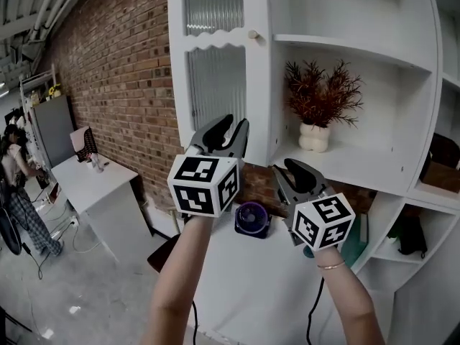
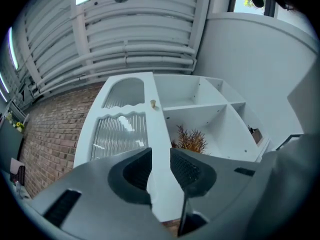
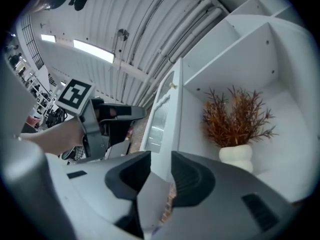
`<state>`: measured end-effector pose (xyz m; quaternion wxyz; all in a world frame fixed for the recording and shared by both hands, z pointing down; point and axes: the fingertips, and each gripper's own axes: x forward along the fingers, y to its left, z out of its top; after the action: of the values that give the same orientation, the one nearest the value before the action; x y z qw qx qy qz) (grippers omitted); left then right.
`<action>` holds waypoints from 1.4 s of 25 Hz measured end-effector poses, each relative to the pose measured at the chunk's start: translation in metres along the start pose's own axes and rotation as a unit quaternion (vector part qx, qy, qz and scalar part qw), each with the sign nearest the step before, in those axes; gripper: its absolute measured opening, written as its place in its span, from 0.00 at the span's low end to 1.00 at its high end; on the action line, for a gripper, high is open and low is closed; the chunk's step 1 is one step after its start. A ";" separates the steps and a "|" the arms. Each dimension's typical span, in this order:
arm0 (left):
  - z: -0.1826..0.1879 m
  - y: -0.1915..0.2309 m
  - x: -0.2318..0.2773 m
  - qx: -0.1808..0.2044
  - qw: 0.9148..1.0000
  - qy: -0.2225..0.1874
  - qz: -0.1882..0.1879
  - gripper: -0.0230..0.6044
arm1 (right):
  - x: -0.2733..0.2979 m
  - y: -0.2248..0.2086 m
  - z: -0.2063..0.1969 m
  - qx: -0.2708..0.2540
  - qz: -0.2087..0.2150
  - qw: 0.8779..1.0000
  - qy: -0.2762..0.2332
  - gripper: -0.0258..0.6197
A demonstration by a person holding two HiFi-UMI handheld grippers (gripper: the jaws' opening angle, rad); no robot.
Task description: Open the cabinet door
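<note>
Cabinet door [image 1: 215, 77] is judged rigid, light, hinged; the small knob [image 1: 253, 34] on its edge is best pinched. Left tool [image 1: 235, 125] and right tool [image 1: 286, 168], below knob, are held open, empty.

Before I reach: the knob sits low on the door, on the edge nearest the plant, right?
Not quite. The knob sits high on the door, level with the break between its two glass panes, as the left gripper view shows. It is on the edge nearest the plant.
</note>
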<state>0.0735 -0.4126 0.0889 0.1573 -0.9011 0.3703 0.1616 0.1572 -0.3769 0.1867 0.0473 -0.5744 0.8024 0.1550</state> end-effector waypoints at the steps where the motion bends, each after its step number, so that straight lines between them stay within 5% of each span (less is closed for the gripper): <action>1: 0.004 0.002 0.007 0.004 1.000 -0.001 0.003 0.20 | 0.004 -0.002 0.004 -0.004 0.003 1.000 -0.002 0.22; 20: 0.099 0.012 0.092 0.067 0.996 -0.039 0.048 0.26 | 0.049 -0.019 0.057 -0.021 0.033 0.998 -0.046 0.25; 35: 0.122 0.019 0.134 0.079 0.995 -0.049 0.040 0.26 | 0.055 -0.041 0.061 -0.026 0.015 0.998 -0.051 0.28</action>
<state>0.1290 -0.4593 -0.0781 0.2397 -0.8611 0.4098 0.1820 0.1708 -0.4206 0.1069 0.0711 -0.5543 0.8035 0.2052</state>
